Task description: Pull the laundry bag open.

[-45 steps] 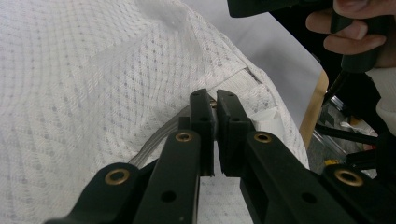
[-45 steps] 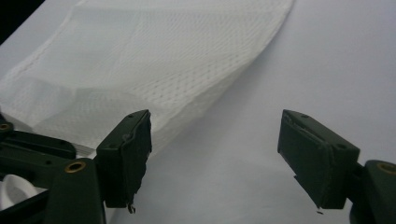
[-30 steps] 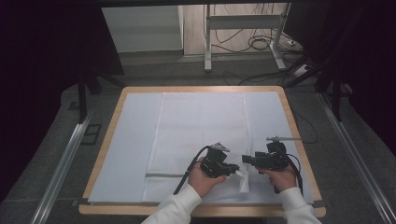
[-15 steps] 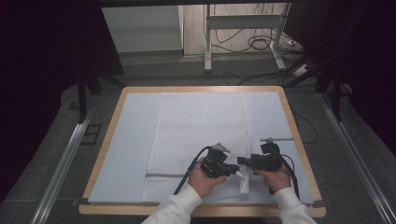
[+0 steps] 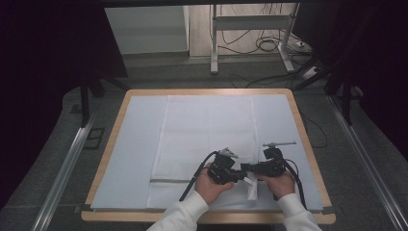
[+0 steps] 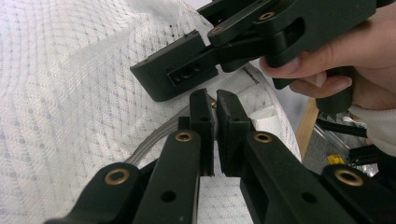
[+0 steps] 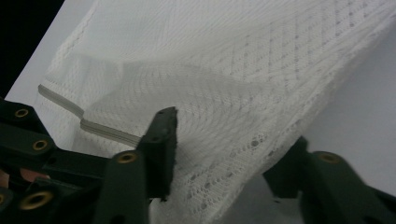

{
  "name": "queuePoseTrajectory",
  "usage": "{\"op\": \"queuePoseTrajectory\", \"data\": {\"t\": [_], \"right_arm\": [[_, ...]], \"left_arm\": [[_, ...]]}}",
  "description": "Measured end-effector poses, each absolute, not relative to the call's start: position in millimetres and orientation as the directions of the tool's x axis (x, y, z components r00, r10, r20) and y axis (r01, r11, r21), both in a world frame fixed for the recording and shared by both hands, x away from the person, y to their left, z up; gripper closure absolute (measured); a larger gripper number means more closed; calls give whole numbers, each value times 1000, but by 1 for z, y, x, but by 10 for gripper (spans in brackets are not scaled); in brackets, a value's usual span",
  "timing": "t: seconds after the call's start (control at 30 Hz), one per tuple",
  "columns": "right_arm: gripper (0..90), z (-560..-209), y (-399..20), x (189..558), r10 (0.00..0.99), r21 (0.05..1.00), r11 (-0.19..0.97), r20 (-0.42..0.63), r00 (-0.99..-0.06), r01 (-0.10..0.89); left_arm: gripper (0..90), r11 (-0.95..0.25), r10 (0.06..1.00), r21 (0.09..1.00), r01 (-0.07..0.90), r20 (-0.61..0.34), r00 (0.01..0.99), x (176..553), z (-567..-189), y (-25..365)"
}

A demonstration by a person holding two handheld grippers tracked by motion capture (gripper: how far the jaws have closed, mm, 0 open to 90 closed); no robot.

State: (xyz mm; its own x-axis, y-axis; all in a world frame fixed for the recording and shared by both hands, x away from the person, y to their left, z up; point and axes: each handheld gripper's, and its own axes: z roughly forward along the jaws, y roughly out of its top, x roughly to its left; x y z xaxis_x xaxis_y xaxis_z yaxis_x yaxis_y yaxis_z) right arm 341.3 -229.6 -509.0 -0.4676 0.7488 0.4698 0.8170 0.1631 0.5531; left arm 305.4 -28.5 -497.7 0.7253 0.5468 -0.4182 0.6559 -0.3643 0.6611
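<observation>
A white mesh bag [image 5: 207,144] is spread flat over the middle of the worktop [image 5: 288,96], on a pale blue sheet [image 5: 137,144] framed by a light wooden rim. The fabric is woven in a fine diamond-patterned net, seen closely in the left gripper view [image 6: 70,93], and a grey zipper strip [image 5: 168,181] is set across its near end. At that near edge, right of centre, the mesh is lifted and bunched between the two tools. The left claw [image 6: 215,112] is seen nearly closed, its black jaws pinched on something small at the zipper's end, with a white label [image 6: 266,119] just beyond; no writing can be read on it. The right claw [image 7: 229,154] is held wide, with a raised fold of the mesh between its jaws.
</observation>
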Motion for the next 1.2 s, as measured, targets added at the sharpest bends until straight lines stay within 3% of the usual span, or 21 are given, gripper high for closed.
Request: {"op": "queuePoseTrajectory", "data": {"t": [0.1,0.3,1.2], "right_arm": [[712,-509,-230,342,737,557,171,475,-481,813],[873,-512,-232,343,720,551,188,486,-496,813],[885,-510,-236,342,696,565,215,483,-531,796]], "left_arm": [[866,-363,549,658,660,-422,722,307,-500,-28],[866,-364,548,652,665,-427,719,307,-504,-30],[867,-346,547,627,698,-470,693,313,-514,-23]]}}
